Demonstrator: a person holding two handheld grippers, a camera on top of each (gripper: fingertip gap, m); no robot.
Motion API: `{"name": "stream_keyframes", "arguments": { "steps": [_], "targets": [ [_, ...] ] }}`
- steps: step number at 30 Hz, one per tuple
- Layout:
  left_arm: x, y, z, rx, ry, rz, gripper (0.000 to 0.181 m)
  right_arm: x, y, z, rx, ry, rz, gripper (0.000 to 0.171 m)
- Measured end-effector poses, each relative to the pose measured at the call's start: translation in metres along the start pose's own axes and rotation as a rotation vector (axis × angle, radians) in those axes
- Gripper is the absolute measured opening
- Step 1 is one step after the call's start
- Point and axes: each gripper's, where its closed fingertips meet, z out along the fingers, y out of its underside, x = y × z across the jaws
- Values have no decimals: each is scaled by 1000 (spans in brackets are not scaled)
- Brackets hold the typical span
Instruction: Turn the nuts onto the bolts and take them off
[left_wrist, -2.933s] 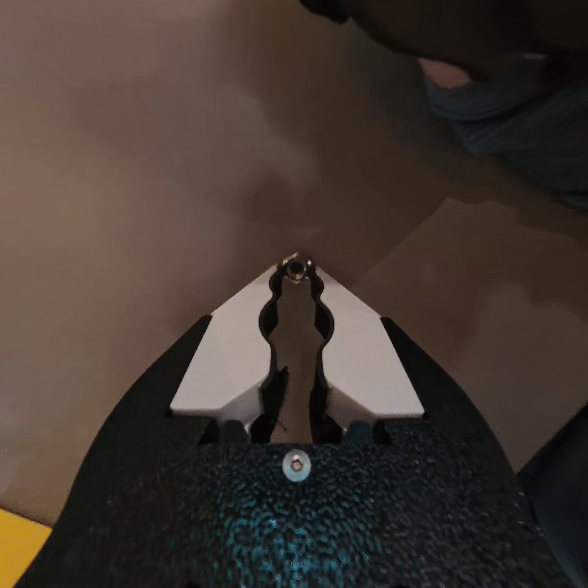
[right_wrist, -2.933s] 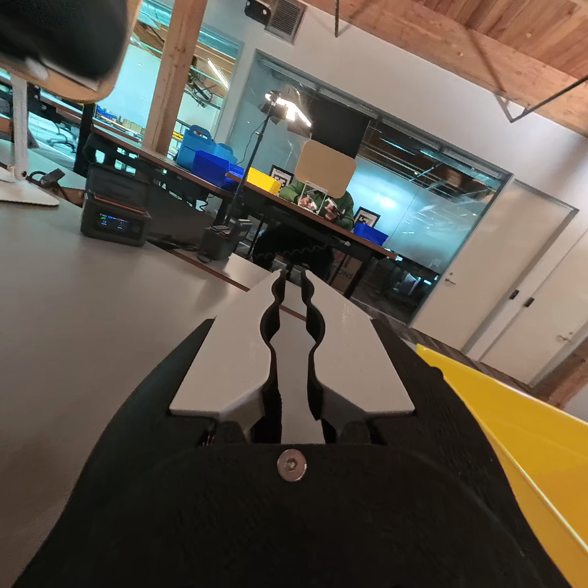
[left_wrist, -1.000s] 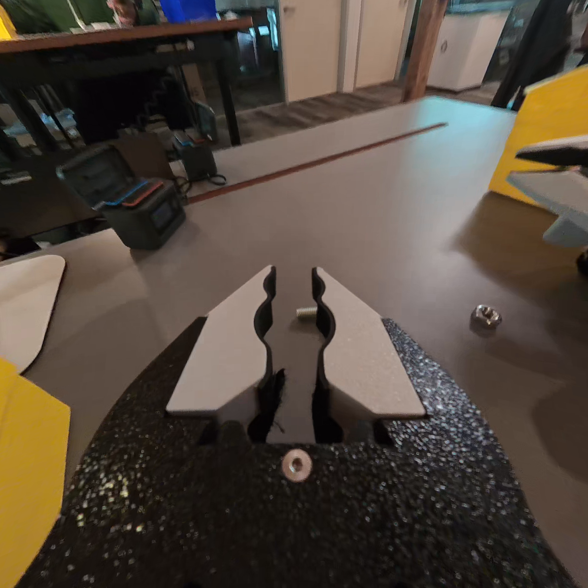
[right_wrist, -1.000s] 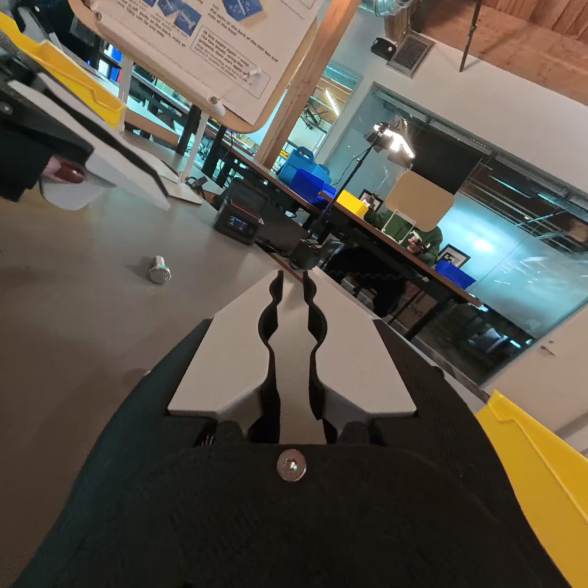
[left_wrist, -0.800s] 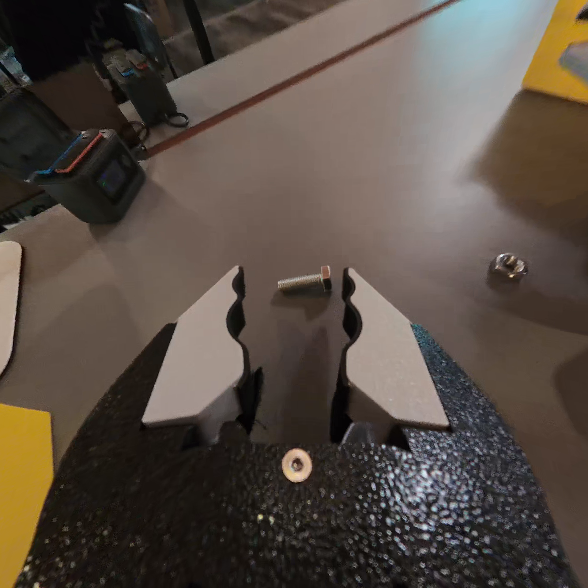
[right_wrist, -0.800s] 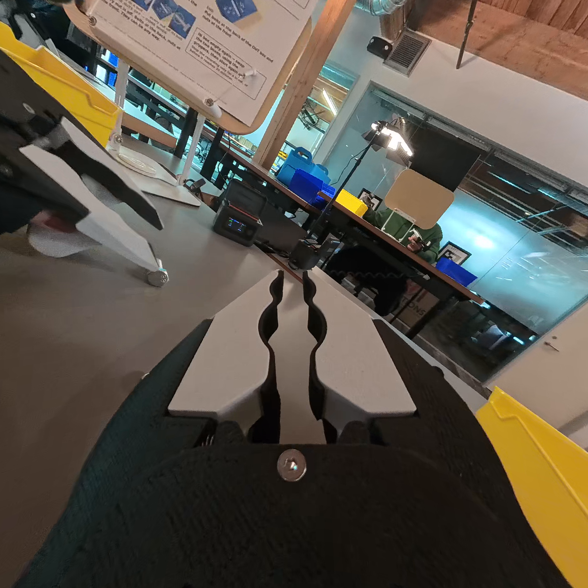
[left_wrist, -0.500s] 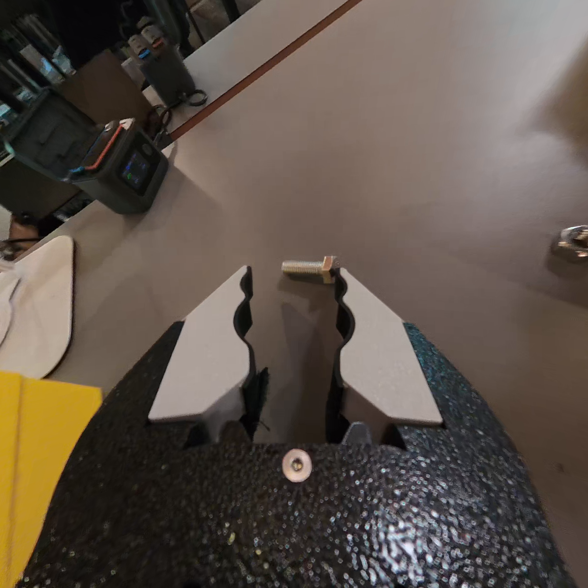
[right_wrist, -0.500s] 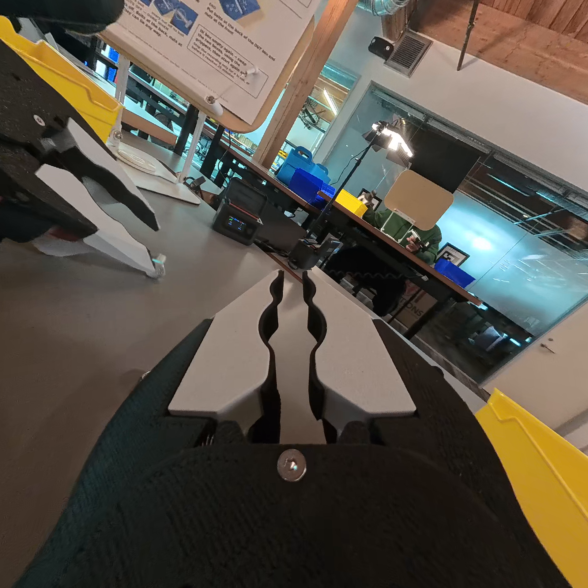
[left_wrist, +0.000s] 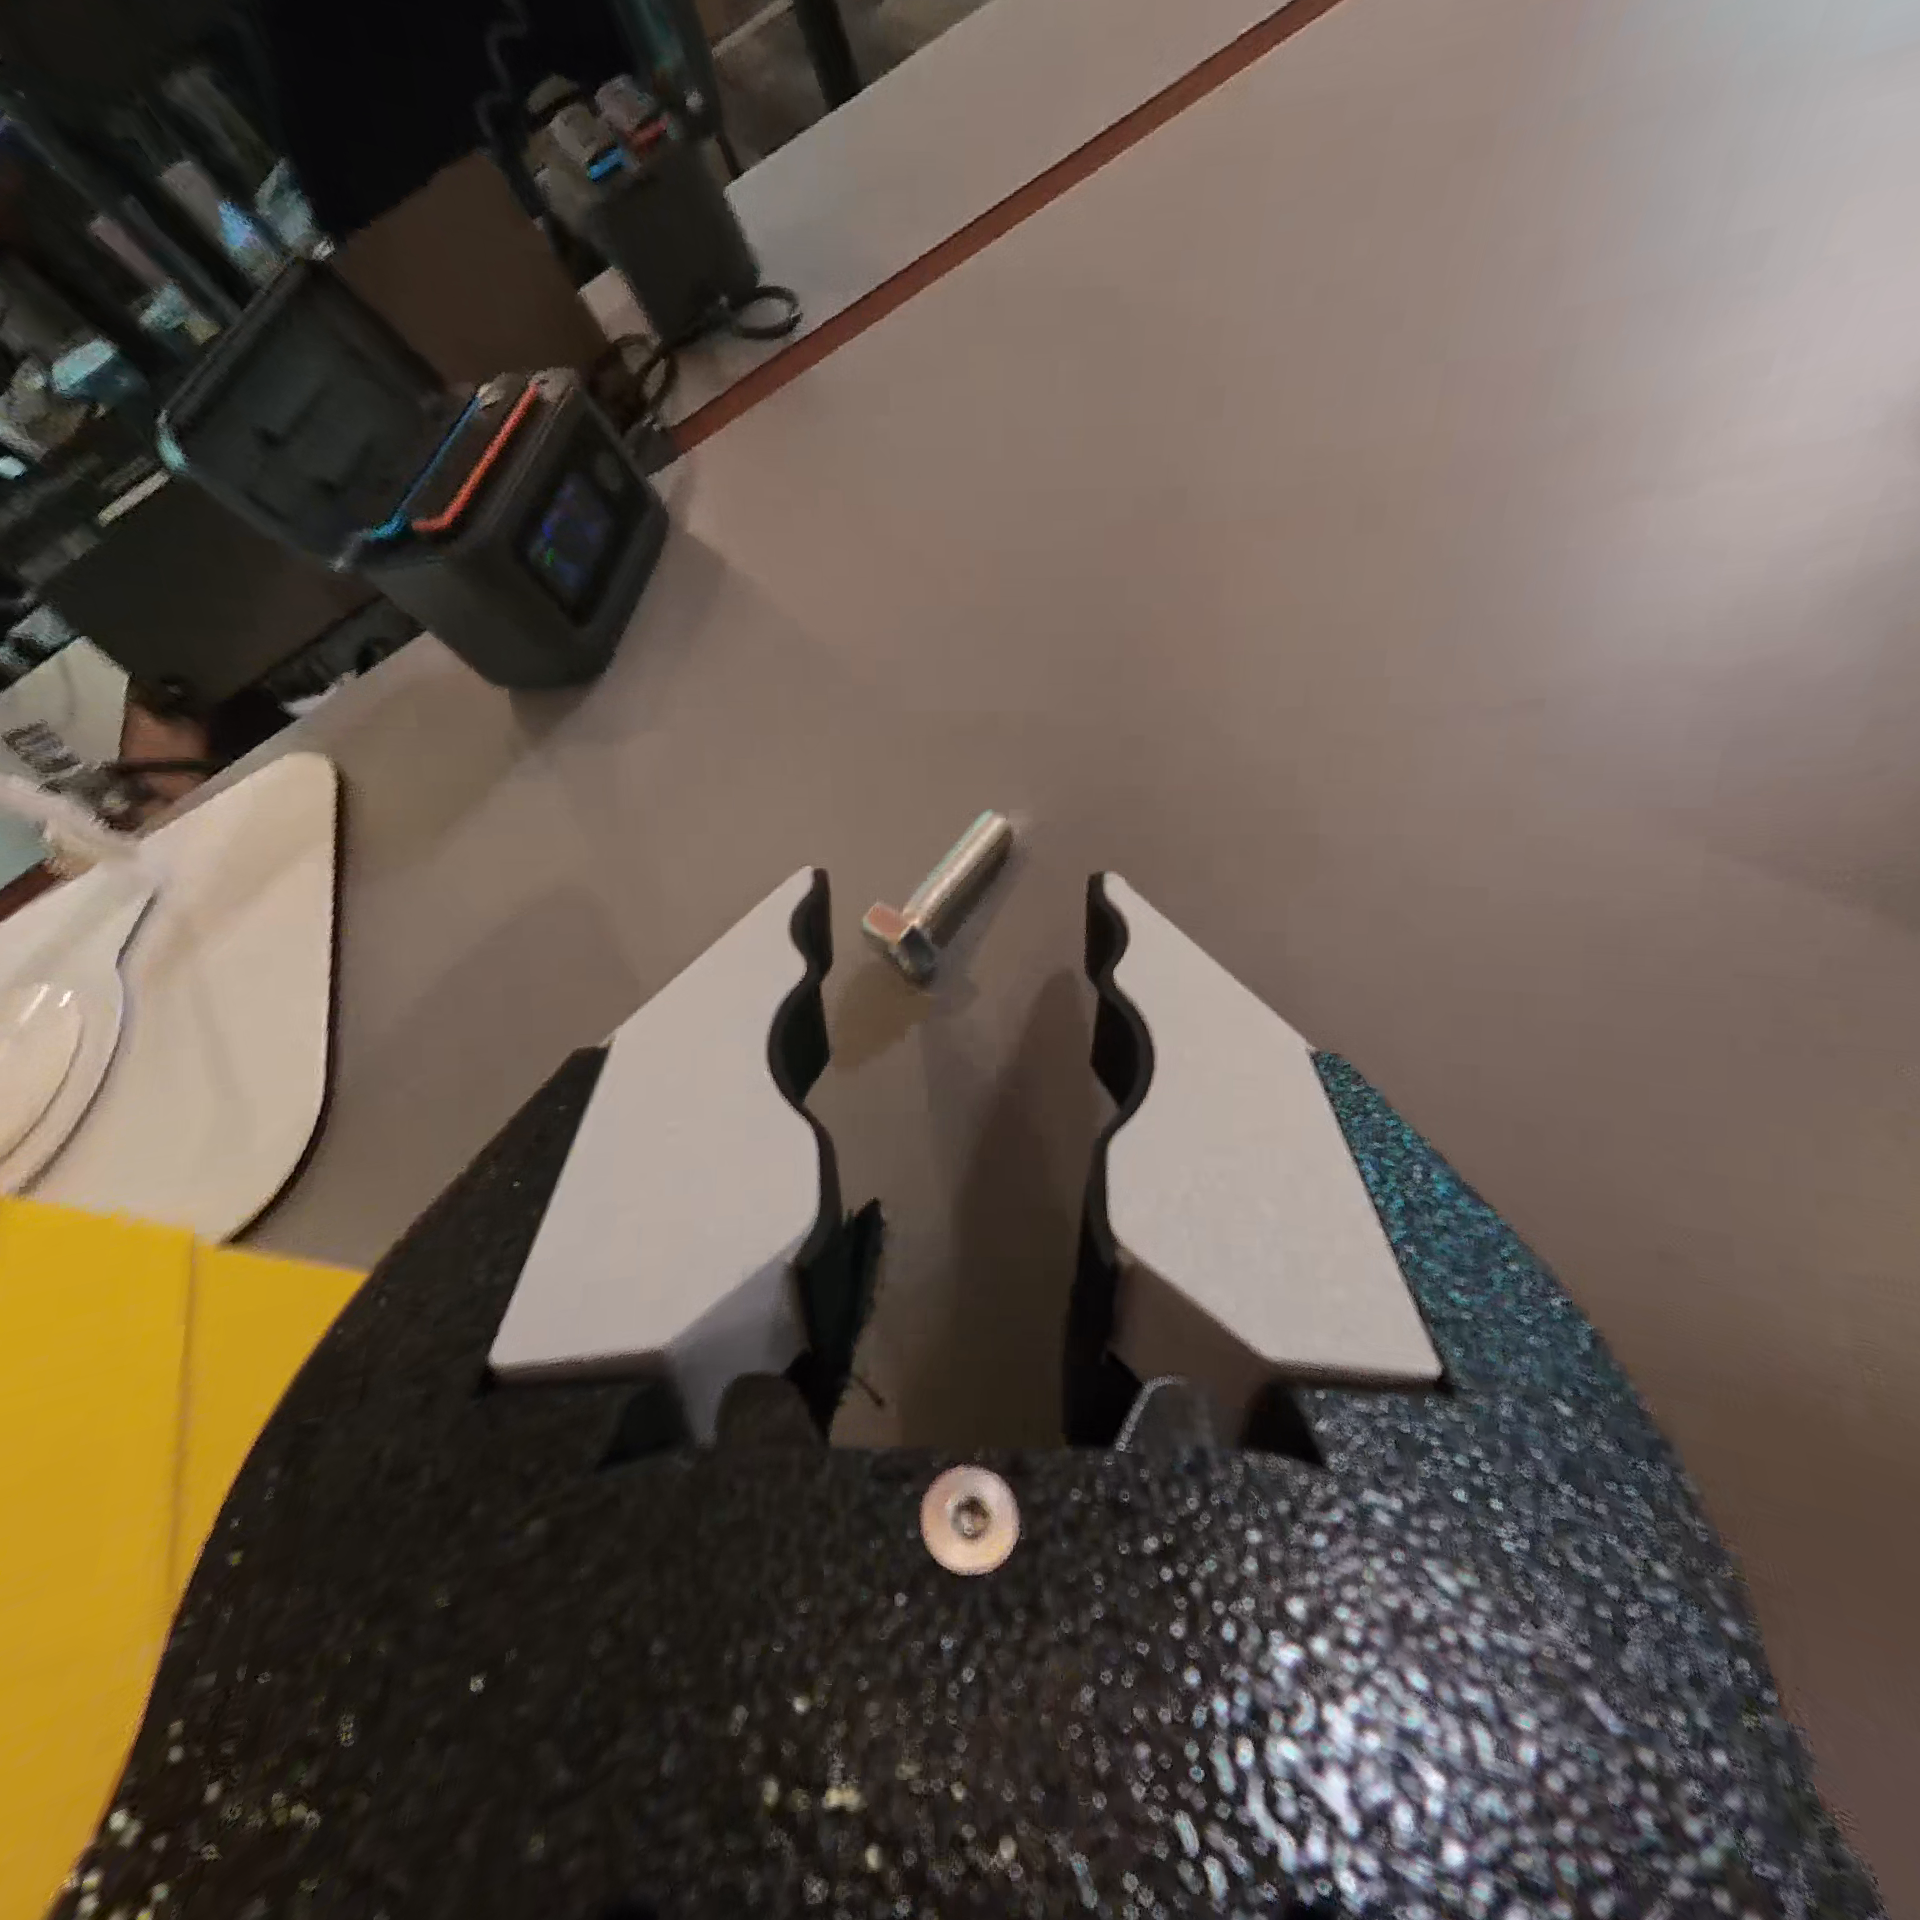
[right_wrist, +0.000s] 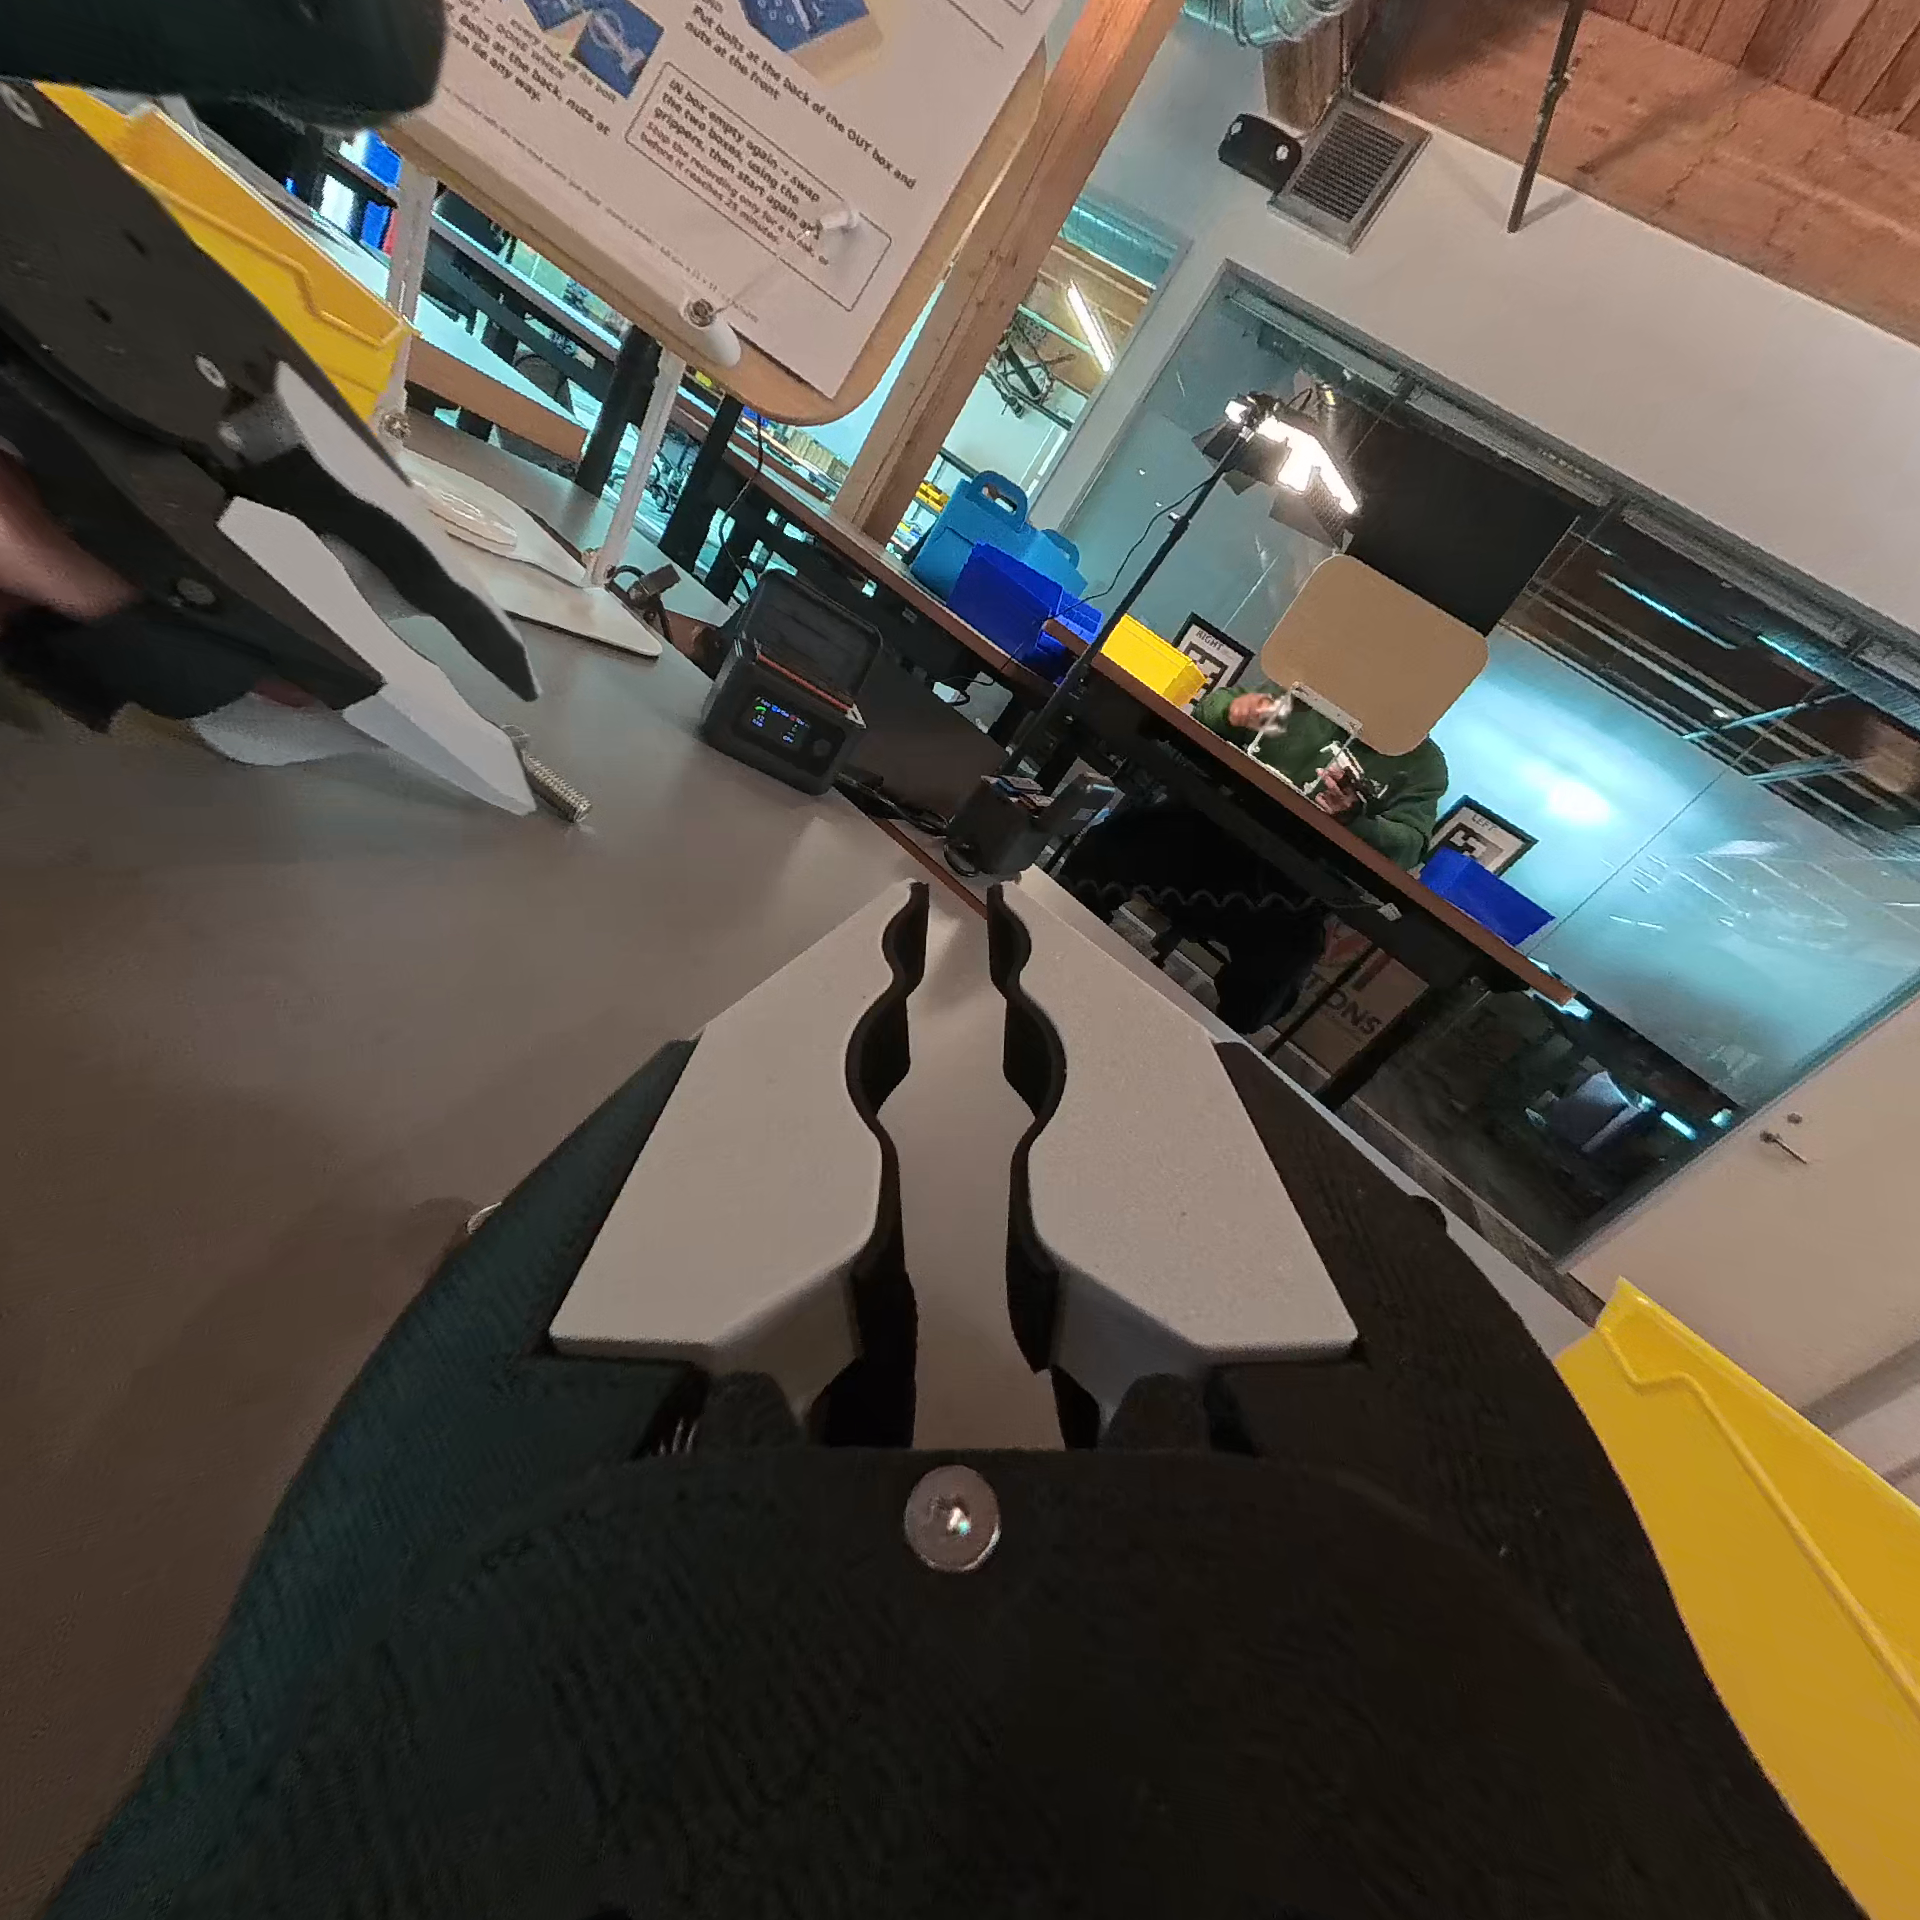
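A silver hex bolt (left_wrist: 940, 899) lies on the grey table (left_wrist: 1351, 520), head towards me and thread pointing away. My left gripper (left_wrist: 956, 881) is open, its fingertips on either side of the bolt's head, not touching it. In the right wrist view the left gripper (right_wrist: 525, 748) is low over the table at the left, and the bolt's thread (right_wrist: 556, 792) sticks out past its tip. My right gripper (right_wrist: 953, 896) is empty, its jaws a narrow gap apart. A small nut (right_wrist: 481, 1211) peeks out beside its body.
A yellow bin (left_wrist: 104, 1455) sits close at my left, another yellow bin (right_wrist: 1766, 1558) at the right gripper's right. A dark case with a small screen (left_wrist: 499, 540) and a white stand base (left_wrist: 239, 987) of a sign board (right_wrist: 727, 156) stand farther back. A person (right_wrist: 1340, 769) sits at a distant table. My hands' fingertips stand some 20 cm from each other.
The left gripper, which held a nut 2.9 s ago, now holds nothing. It has opened wider and closed in on the bolt, which now points away instead of lying crosswise. The right gripper has hardly moved.
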Motion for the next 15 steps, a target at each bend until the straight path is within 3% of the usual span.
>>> {"name": "stream_keyframes", "arguments": {
  "steps": [15],
  "targets": [
    [-11,9,17,-65,226,-135,38,-2,0,1,-2,-6,-11,10]
  ]
}}
